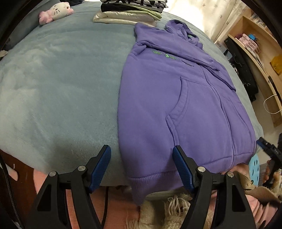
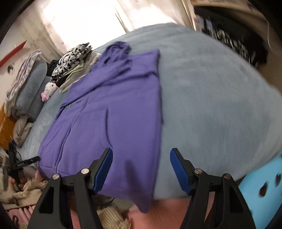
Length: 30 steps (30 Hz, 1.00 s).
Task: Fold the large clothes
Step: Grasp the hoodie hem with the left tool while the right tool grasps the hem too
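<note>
Purple fleece fills both our views: the hoodie lies flat on the pale blue blanket, sleeves folded in over the body, hood toward the far end, ribbed hem drooping over the near edge of the bed. From the left wrist we read green lettering across the chest, the curved seam of a kangaroo pocket and the zipper line; from the right wrist the hoodie is blurred and those details mostly smear away, though one bottom corner hangs clearly below the bed edge.

Our left gripper hovers at the hem with its jaws apart, one blue ribbed pad over bare blanket, the other over the purple cloth, nothing pinched. Our right gripper also stands spread and empty, the hoodie's edge showing between its fingers; whether the pads touch the cloth we cannot tell. In the left view, the right gripper appears small at the far right margin.

Beyond the hood sits a stack of folded clothes, black-and-white print on top, shiny cream at the bottom. A white and pink plush cat rests near it. Only the left view shows the wooden shelves; only the right view shows grey pillows and a bright curtained window. A light blue perforated stool stands below the bed edge, and a fringed cream rug covers the floor.
</note>
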Available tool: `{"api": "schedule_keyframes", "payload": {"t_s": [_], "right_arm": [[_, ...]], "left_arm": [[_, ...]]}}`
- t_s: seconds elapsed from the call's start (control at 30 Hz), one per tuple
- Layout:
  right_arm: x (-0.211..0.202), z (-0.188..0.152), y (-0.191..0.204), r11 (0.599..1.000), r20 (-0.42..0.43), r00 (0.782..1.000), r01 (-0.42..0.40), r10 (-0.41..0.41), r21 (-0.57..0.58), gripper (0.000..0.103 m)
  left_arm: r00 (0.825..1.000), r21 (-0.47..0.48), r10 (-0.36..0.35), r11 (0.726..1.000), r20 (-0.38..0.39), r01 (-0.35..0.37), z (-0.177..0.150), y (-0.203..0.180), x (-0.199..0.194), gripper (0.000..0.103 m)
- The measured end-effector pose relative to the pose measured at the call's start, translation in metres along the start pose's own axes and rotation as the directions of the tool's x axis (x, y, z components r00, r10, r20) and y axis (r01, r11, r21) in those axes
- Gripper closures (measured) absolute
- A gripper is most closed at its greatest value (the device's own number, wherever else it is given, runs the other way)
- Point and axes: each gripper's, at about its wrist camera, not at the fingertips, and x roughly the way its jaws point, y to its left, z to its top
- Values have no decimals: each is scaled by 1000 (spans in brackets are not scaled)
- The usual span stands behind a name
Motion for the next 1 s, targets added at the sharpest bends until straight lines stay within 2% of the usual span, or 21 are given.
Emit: {"api": "schedule_keyframes", "payload": {"t_s": [0.17, 0.27, 0.33, 0.4, 0.5, 0.57, 0.6, 0.63, 0.7, 0.8, 0.87, 0.93, 1.0], "right_arm": [[15, -16, -11, 991, -26, 992, -123, 125, 57, 43], [27, -22, -6, 983, -52, 982, -181, 183, 42, 60], [30, -24, -3, 980, -38, 979, -199, 200, 27, 62], [31, -24, -3, 973, -30, 973, -229, 229, 27, 70], [37, -25, -6, 966, -25, 967, -253, 254, 48, 75], [38, -26, -7, 963, -24, 964, -265, 266, 57, 82], [37, -26, -6, 962, -23, 963, -268, 269, 54, 86], [35, -26, -4, 962, -21, 963, -268, 269, 46, 88], [28, -25, 5, 966, -7, 966, -258, 258, 7, 90], [22, -23, 12, 962, 3, 962, -272, 272, -33, 91], [27, -21, 14, 963, -11, 963, -268, 268, -38, 91], [34, -21, 14, 966, -34, 966, -257, 256, -31, 91], [40, -20, 12, 968, -48, 967, -250, 249, -17, 90]], "left_arm": [[999, -17, -33, 999, 8, 33, -5, 6, 9, 32], [999, -20, -45, 999, 11, 45, -2, 10, 15, 32], [998, -32, -59, 998, 13, 59, -1, 12, 19, 32], [997, -50, -81, 995, 18, 82, 0, 16, 23, 32], [994, -68, -104, 992, 30, 106, 2, 17, 26, 32], [993, -72, -110, 991, 37, 112, 1, 16, 25, 32], [993, -68, -113, 991, 37, 116, -1, 13, 24, 35], [993, -63, -117, 991, 35, 119, -2, 12, 22, 45], [990, -36, -141, 989, 22, 142, -3, 3, 19, 55], [991, -12, -136, 991, 20, 136, -4, -1, 19, 55], [989, -38, -147, 988, 14, 148, -2, 3, 24, 55], [986, -55, -165, 985, 7, 165, -1, 5, 29, 49], [989, -33, -147, 989, -2, 147, 0, -1, 30, 48]]}}
